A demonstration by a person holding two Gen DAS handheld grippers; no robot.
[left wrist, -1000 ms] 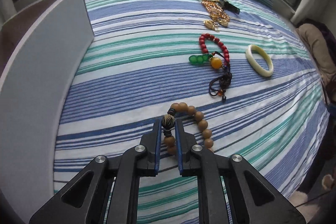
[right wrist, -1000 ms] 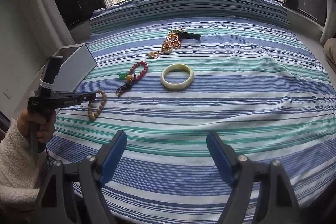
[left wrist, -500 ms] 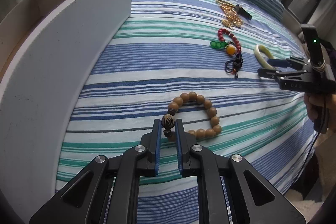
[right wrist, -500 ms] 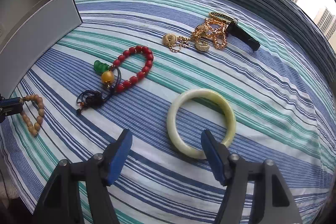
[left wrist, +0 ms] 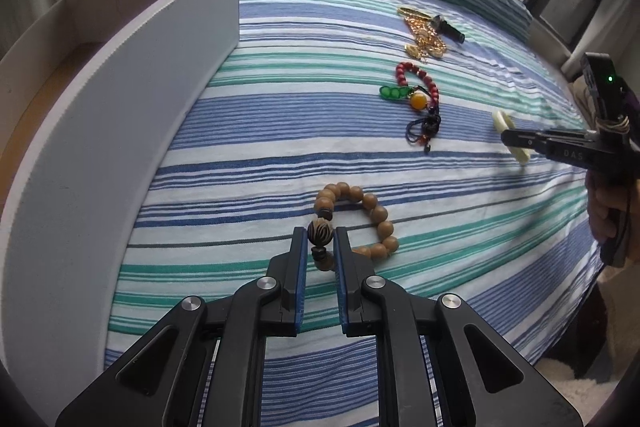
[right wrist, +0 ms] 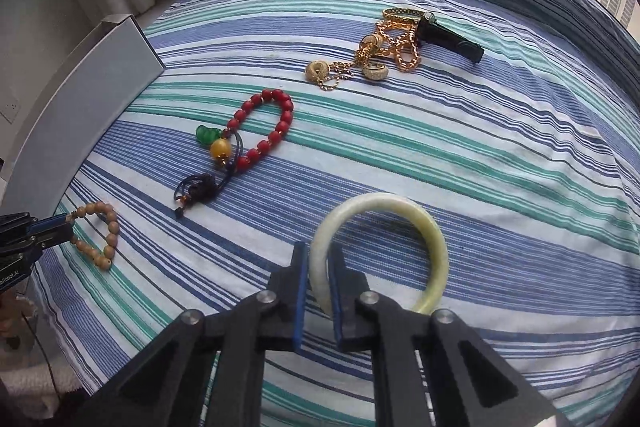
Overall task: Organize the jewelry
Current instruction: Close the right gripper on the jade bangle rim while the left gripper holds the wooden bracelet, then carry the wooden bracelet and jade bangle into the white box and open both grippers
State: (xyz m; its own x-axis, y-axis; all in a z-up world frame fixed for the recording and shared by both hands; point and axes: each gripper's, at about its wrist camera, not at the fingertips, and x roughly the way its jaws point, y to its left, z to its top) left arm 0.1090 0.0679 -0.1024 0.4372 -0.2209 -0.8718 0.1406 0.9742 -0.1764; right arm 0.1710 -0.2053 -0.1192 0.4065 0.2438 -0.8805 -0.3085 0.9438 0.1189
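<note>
My left gripper [left wrist: 320, 239] is shut on the wooden bead bracelet [left wrist: 376, 215], pinching its striped bead, with the rest of the loop on the striped cloth. The bracelet also shows in the right wrist view [right wrist: 108, 235], held by the left gripper [right wrist: 60, 227]. My right gripper [right wrist: 318, 259] is shut on the pale jade bangle [right wrist: 420, 223], clamping its left rim. The bangle [left wrist: 506, 125] and the right gripper [left wrist: 520, 139] also show at the right of the left wrist view.
A grey open box [left wrist: 132, 115] stands along the left; it also shows in the right wrist view [right wrist: 92, 87]. A red bead bracelet with green and amber charms [right wrist: 260, 131], a gold chain pile [right wrist: 380, 55] and a black-strapped watch [right wrist: 452, 41] lie farther back.
My right gripper moved forward to the jade bangle and closed on its rim. My left gripper kept its hold on the wooden bracelet and swung toward the box.
</note>
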